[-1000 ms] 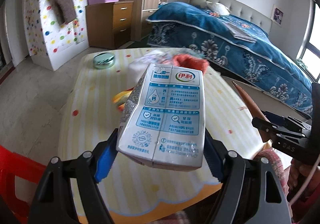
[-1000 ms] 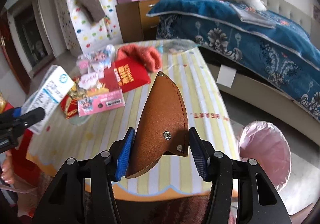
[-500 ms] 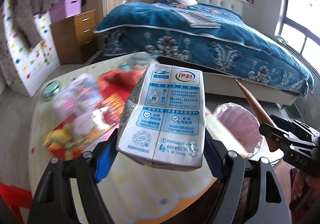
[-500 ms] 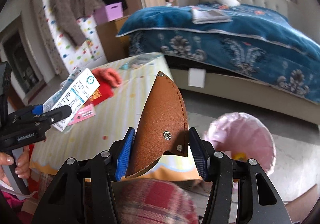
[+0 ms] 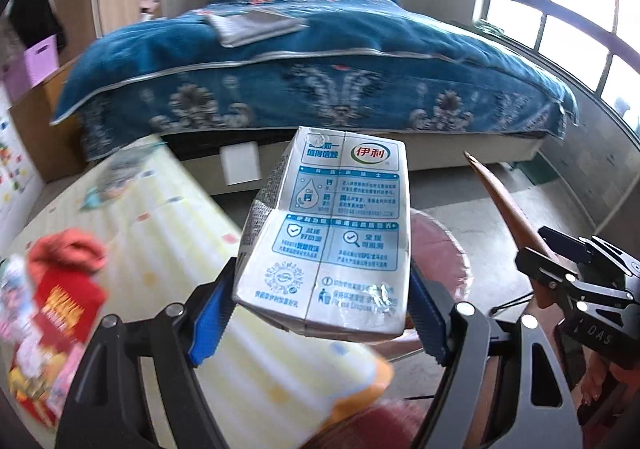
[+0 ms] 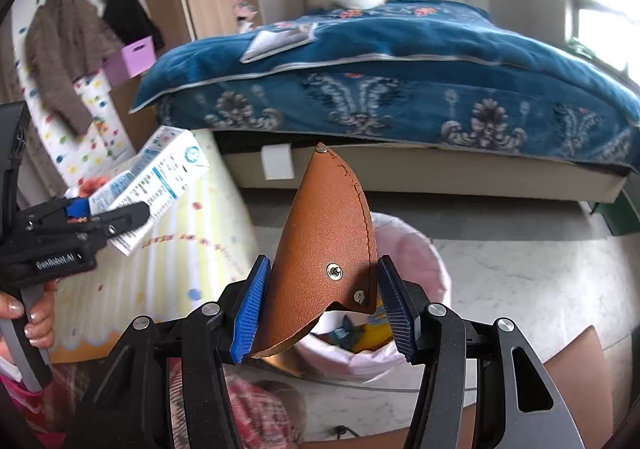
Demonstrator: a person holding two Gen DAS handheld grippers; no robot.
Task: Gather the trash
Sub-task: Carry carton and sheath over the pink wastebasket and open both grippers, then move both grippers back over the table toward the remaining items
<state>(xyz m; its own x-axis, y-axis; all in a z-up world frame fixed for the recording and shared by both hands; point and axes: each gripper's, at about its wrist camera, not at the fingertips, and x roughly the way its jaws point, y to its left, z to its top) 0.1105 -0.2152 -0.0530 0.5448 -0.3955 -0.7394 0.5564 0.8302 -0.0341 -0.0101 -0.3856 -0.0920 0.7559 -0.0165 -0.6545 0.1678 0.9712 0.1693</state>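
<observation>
Bedroom setting, with a blue-quilted bed [image 5: 320, 61] across the background and a striped yellow table [image 5: 192, 249] at 8 o'clock. Left wrist view: the left gripper [image 5: 320, 313] is clamped on a milk carton [image 5: 332, 233] by its lower end, so that the body projects forward and can fall free on release; the pink-lined bin [image 5: 444, 249] lies mostly hidden behind it at 3 o'clock. Right wrist view: the right gripper [image 6: 320, 309] pinches a brown leather sheath [image 6: 324, 249] across its wide base, tip up at 12 o'clock, directly over the open bin [image 6: 404, 249] (some refuse already inside), evidently positioned for a drop. At 9 o'clock the carton sits off to the table side.
</observation>
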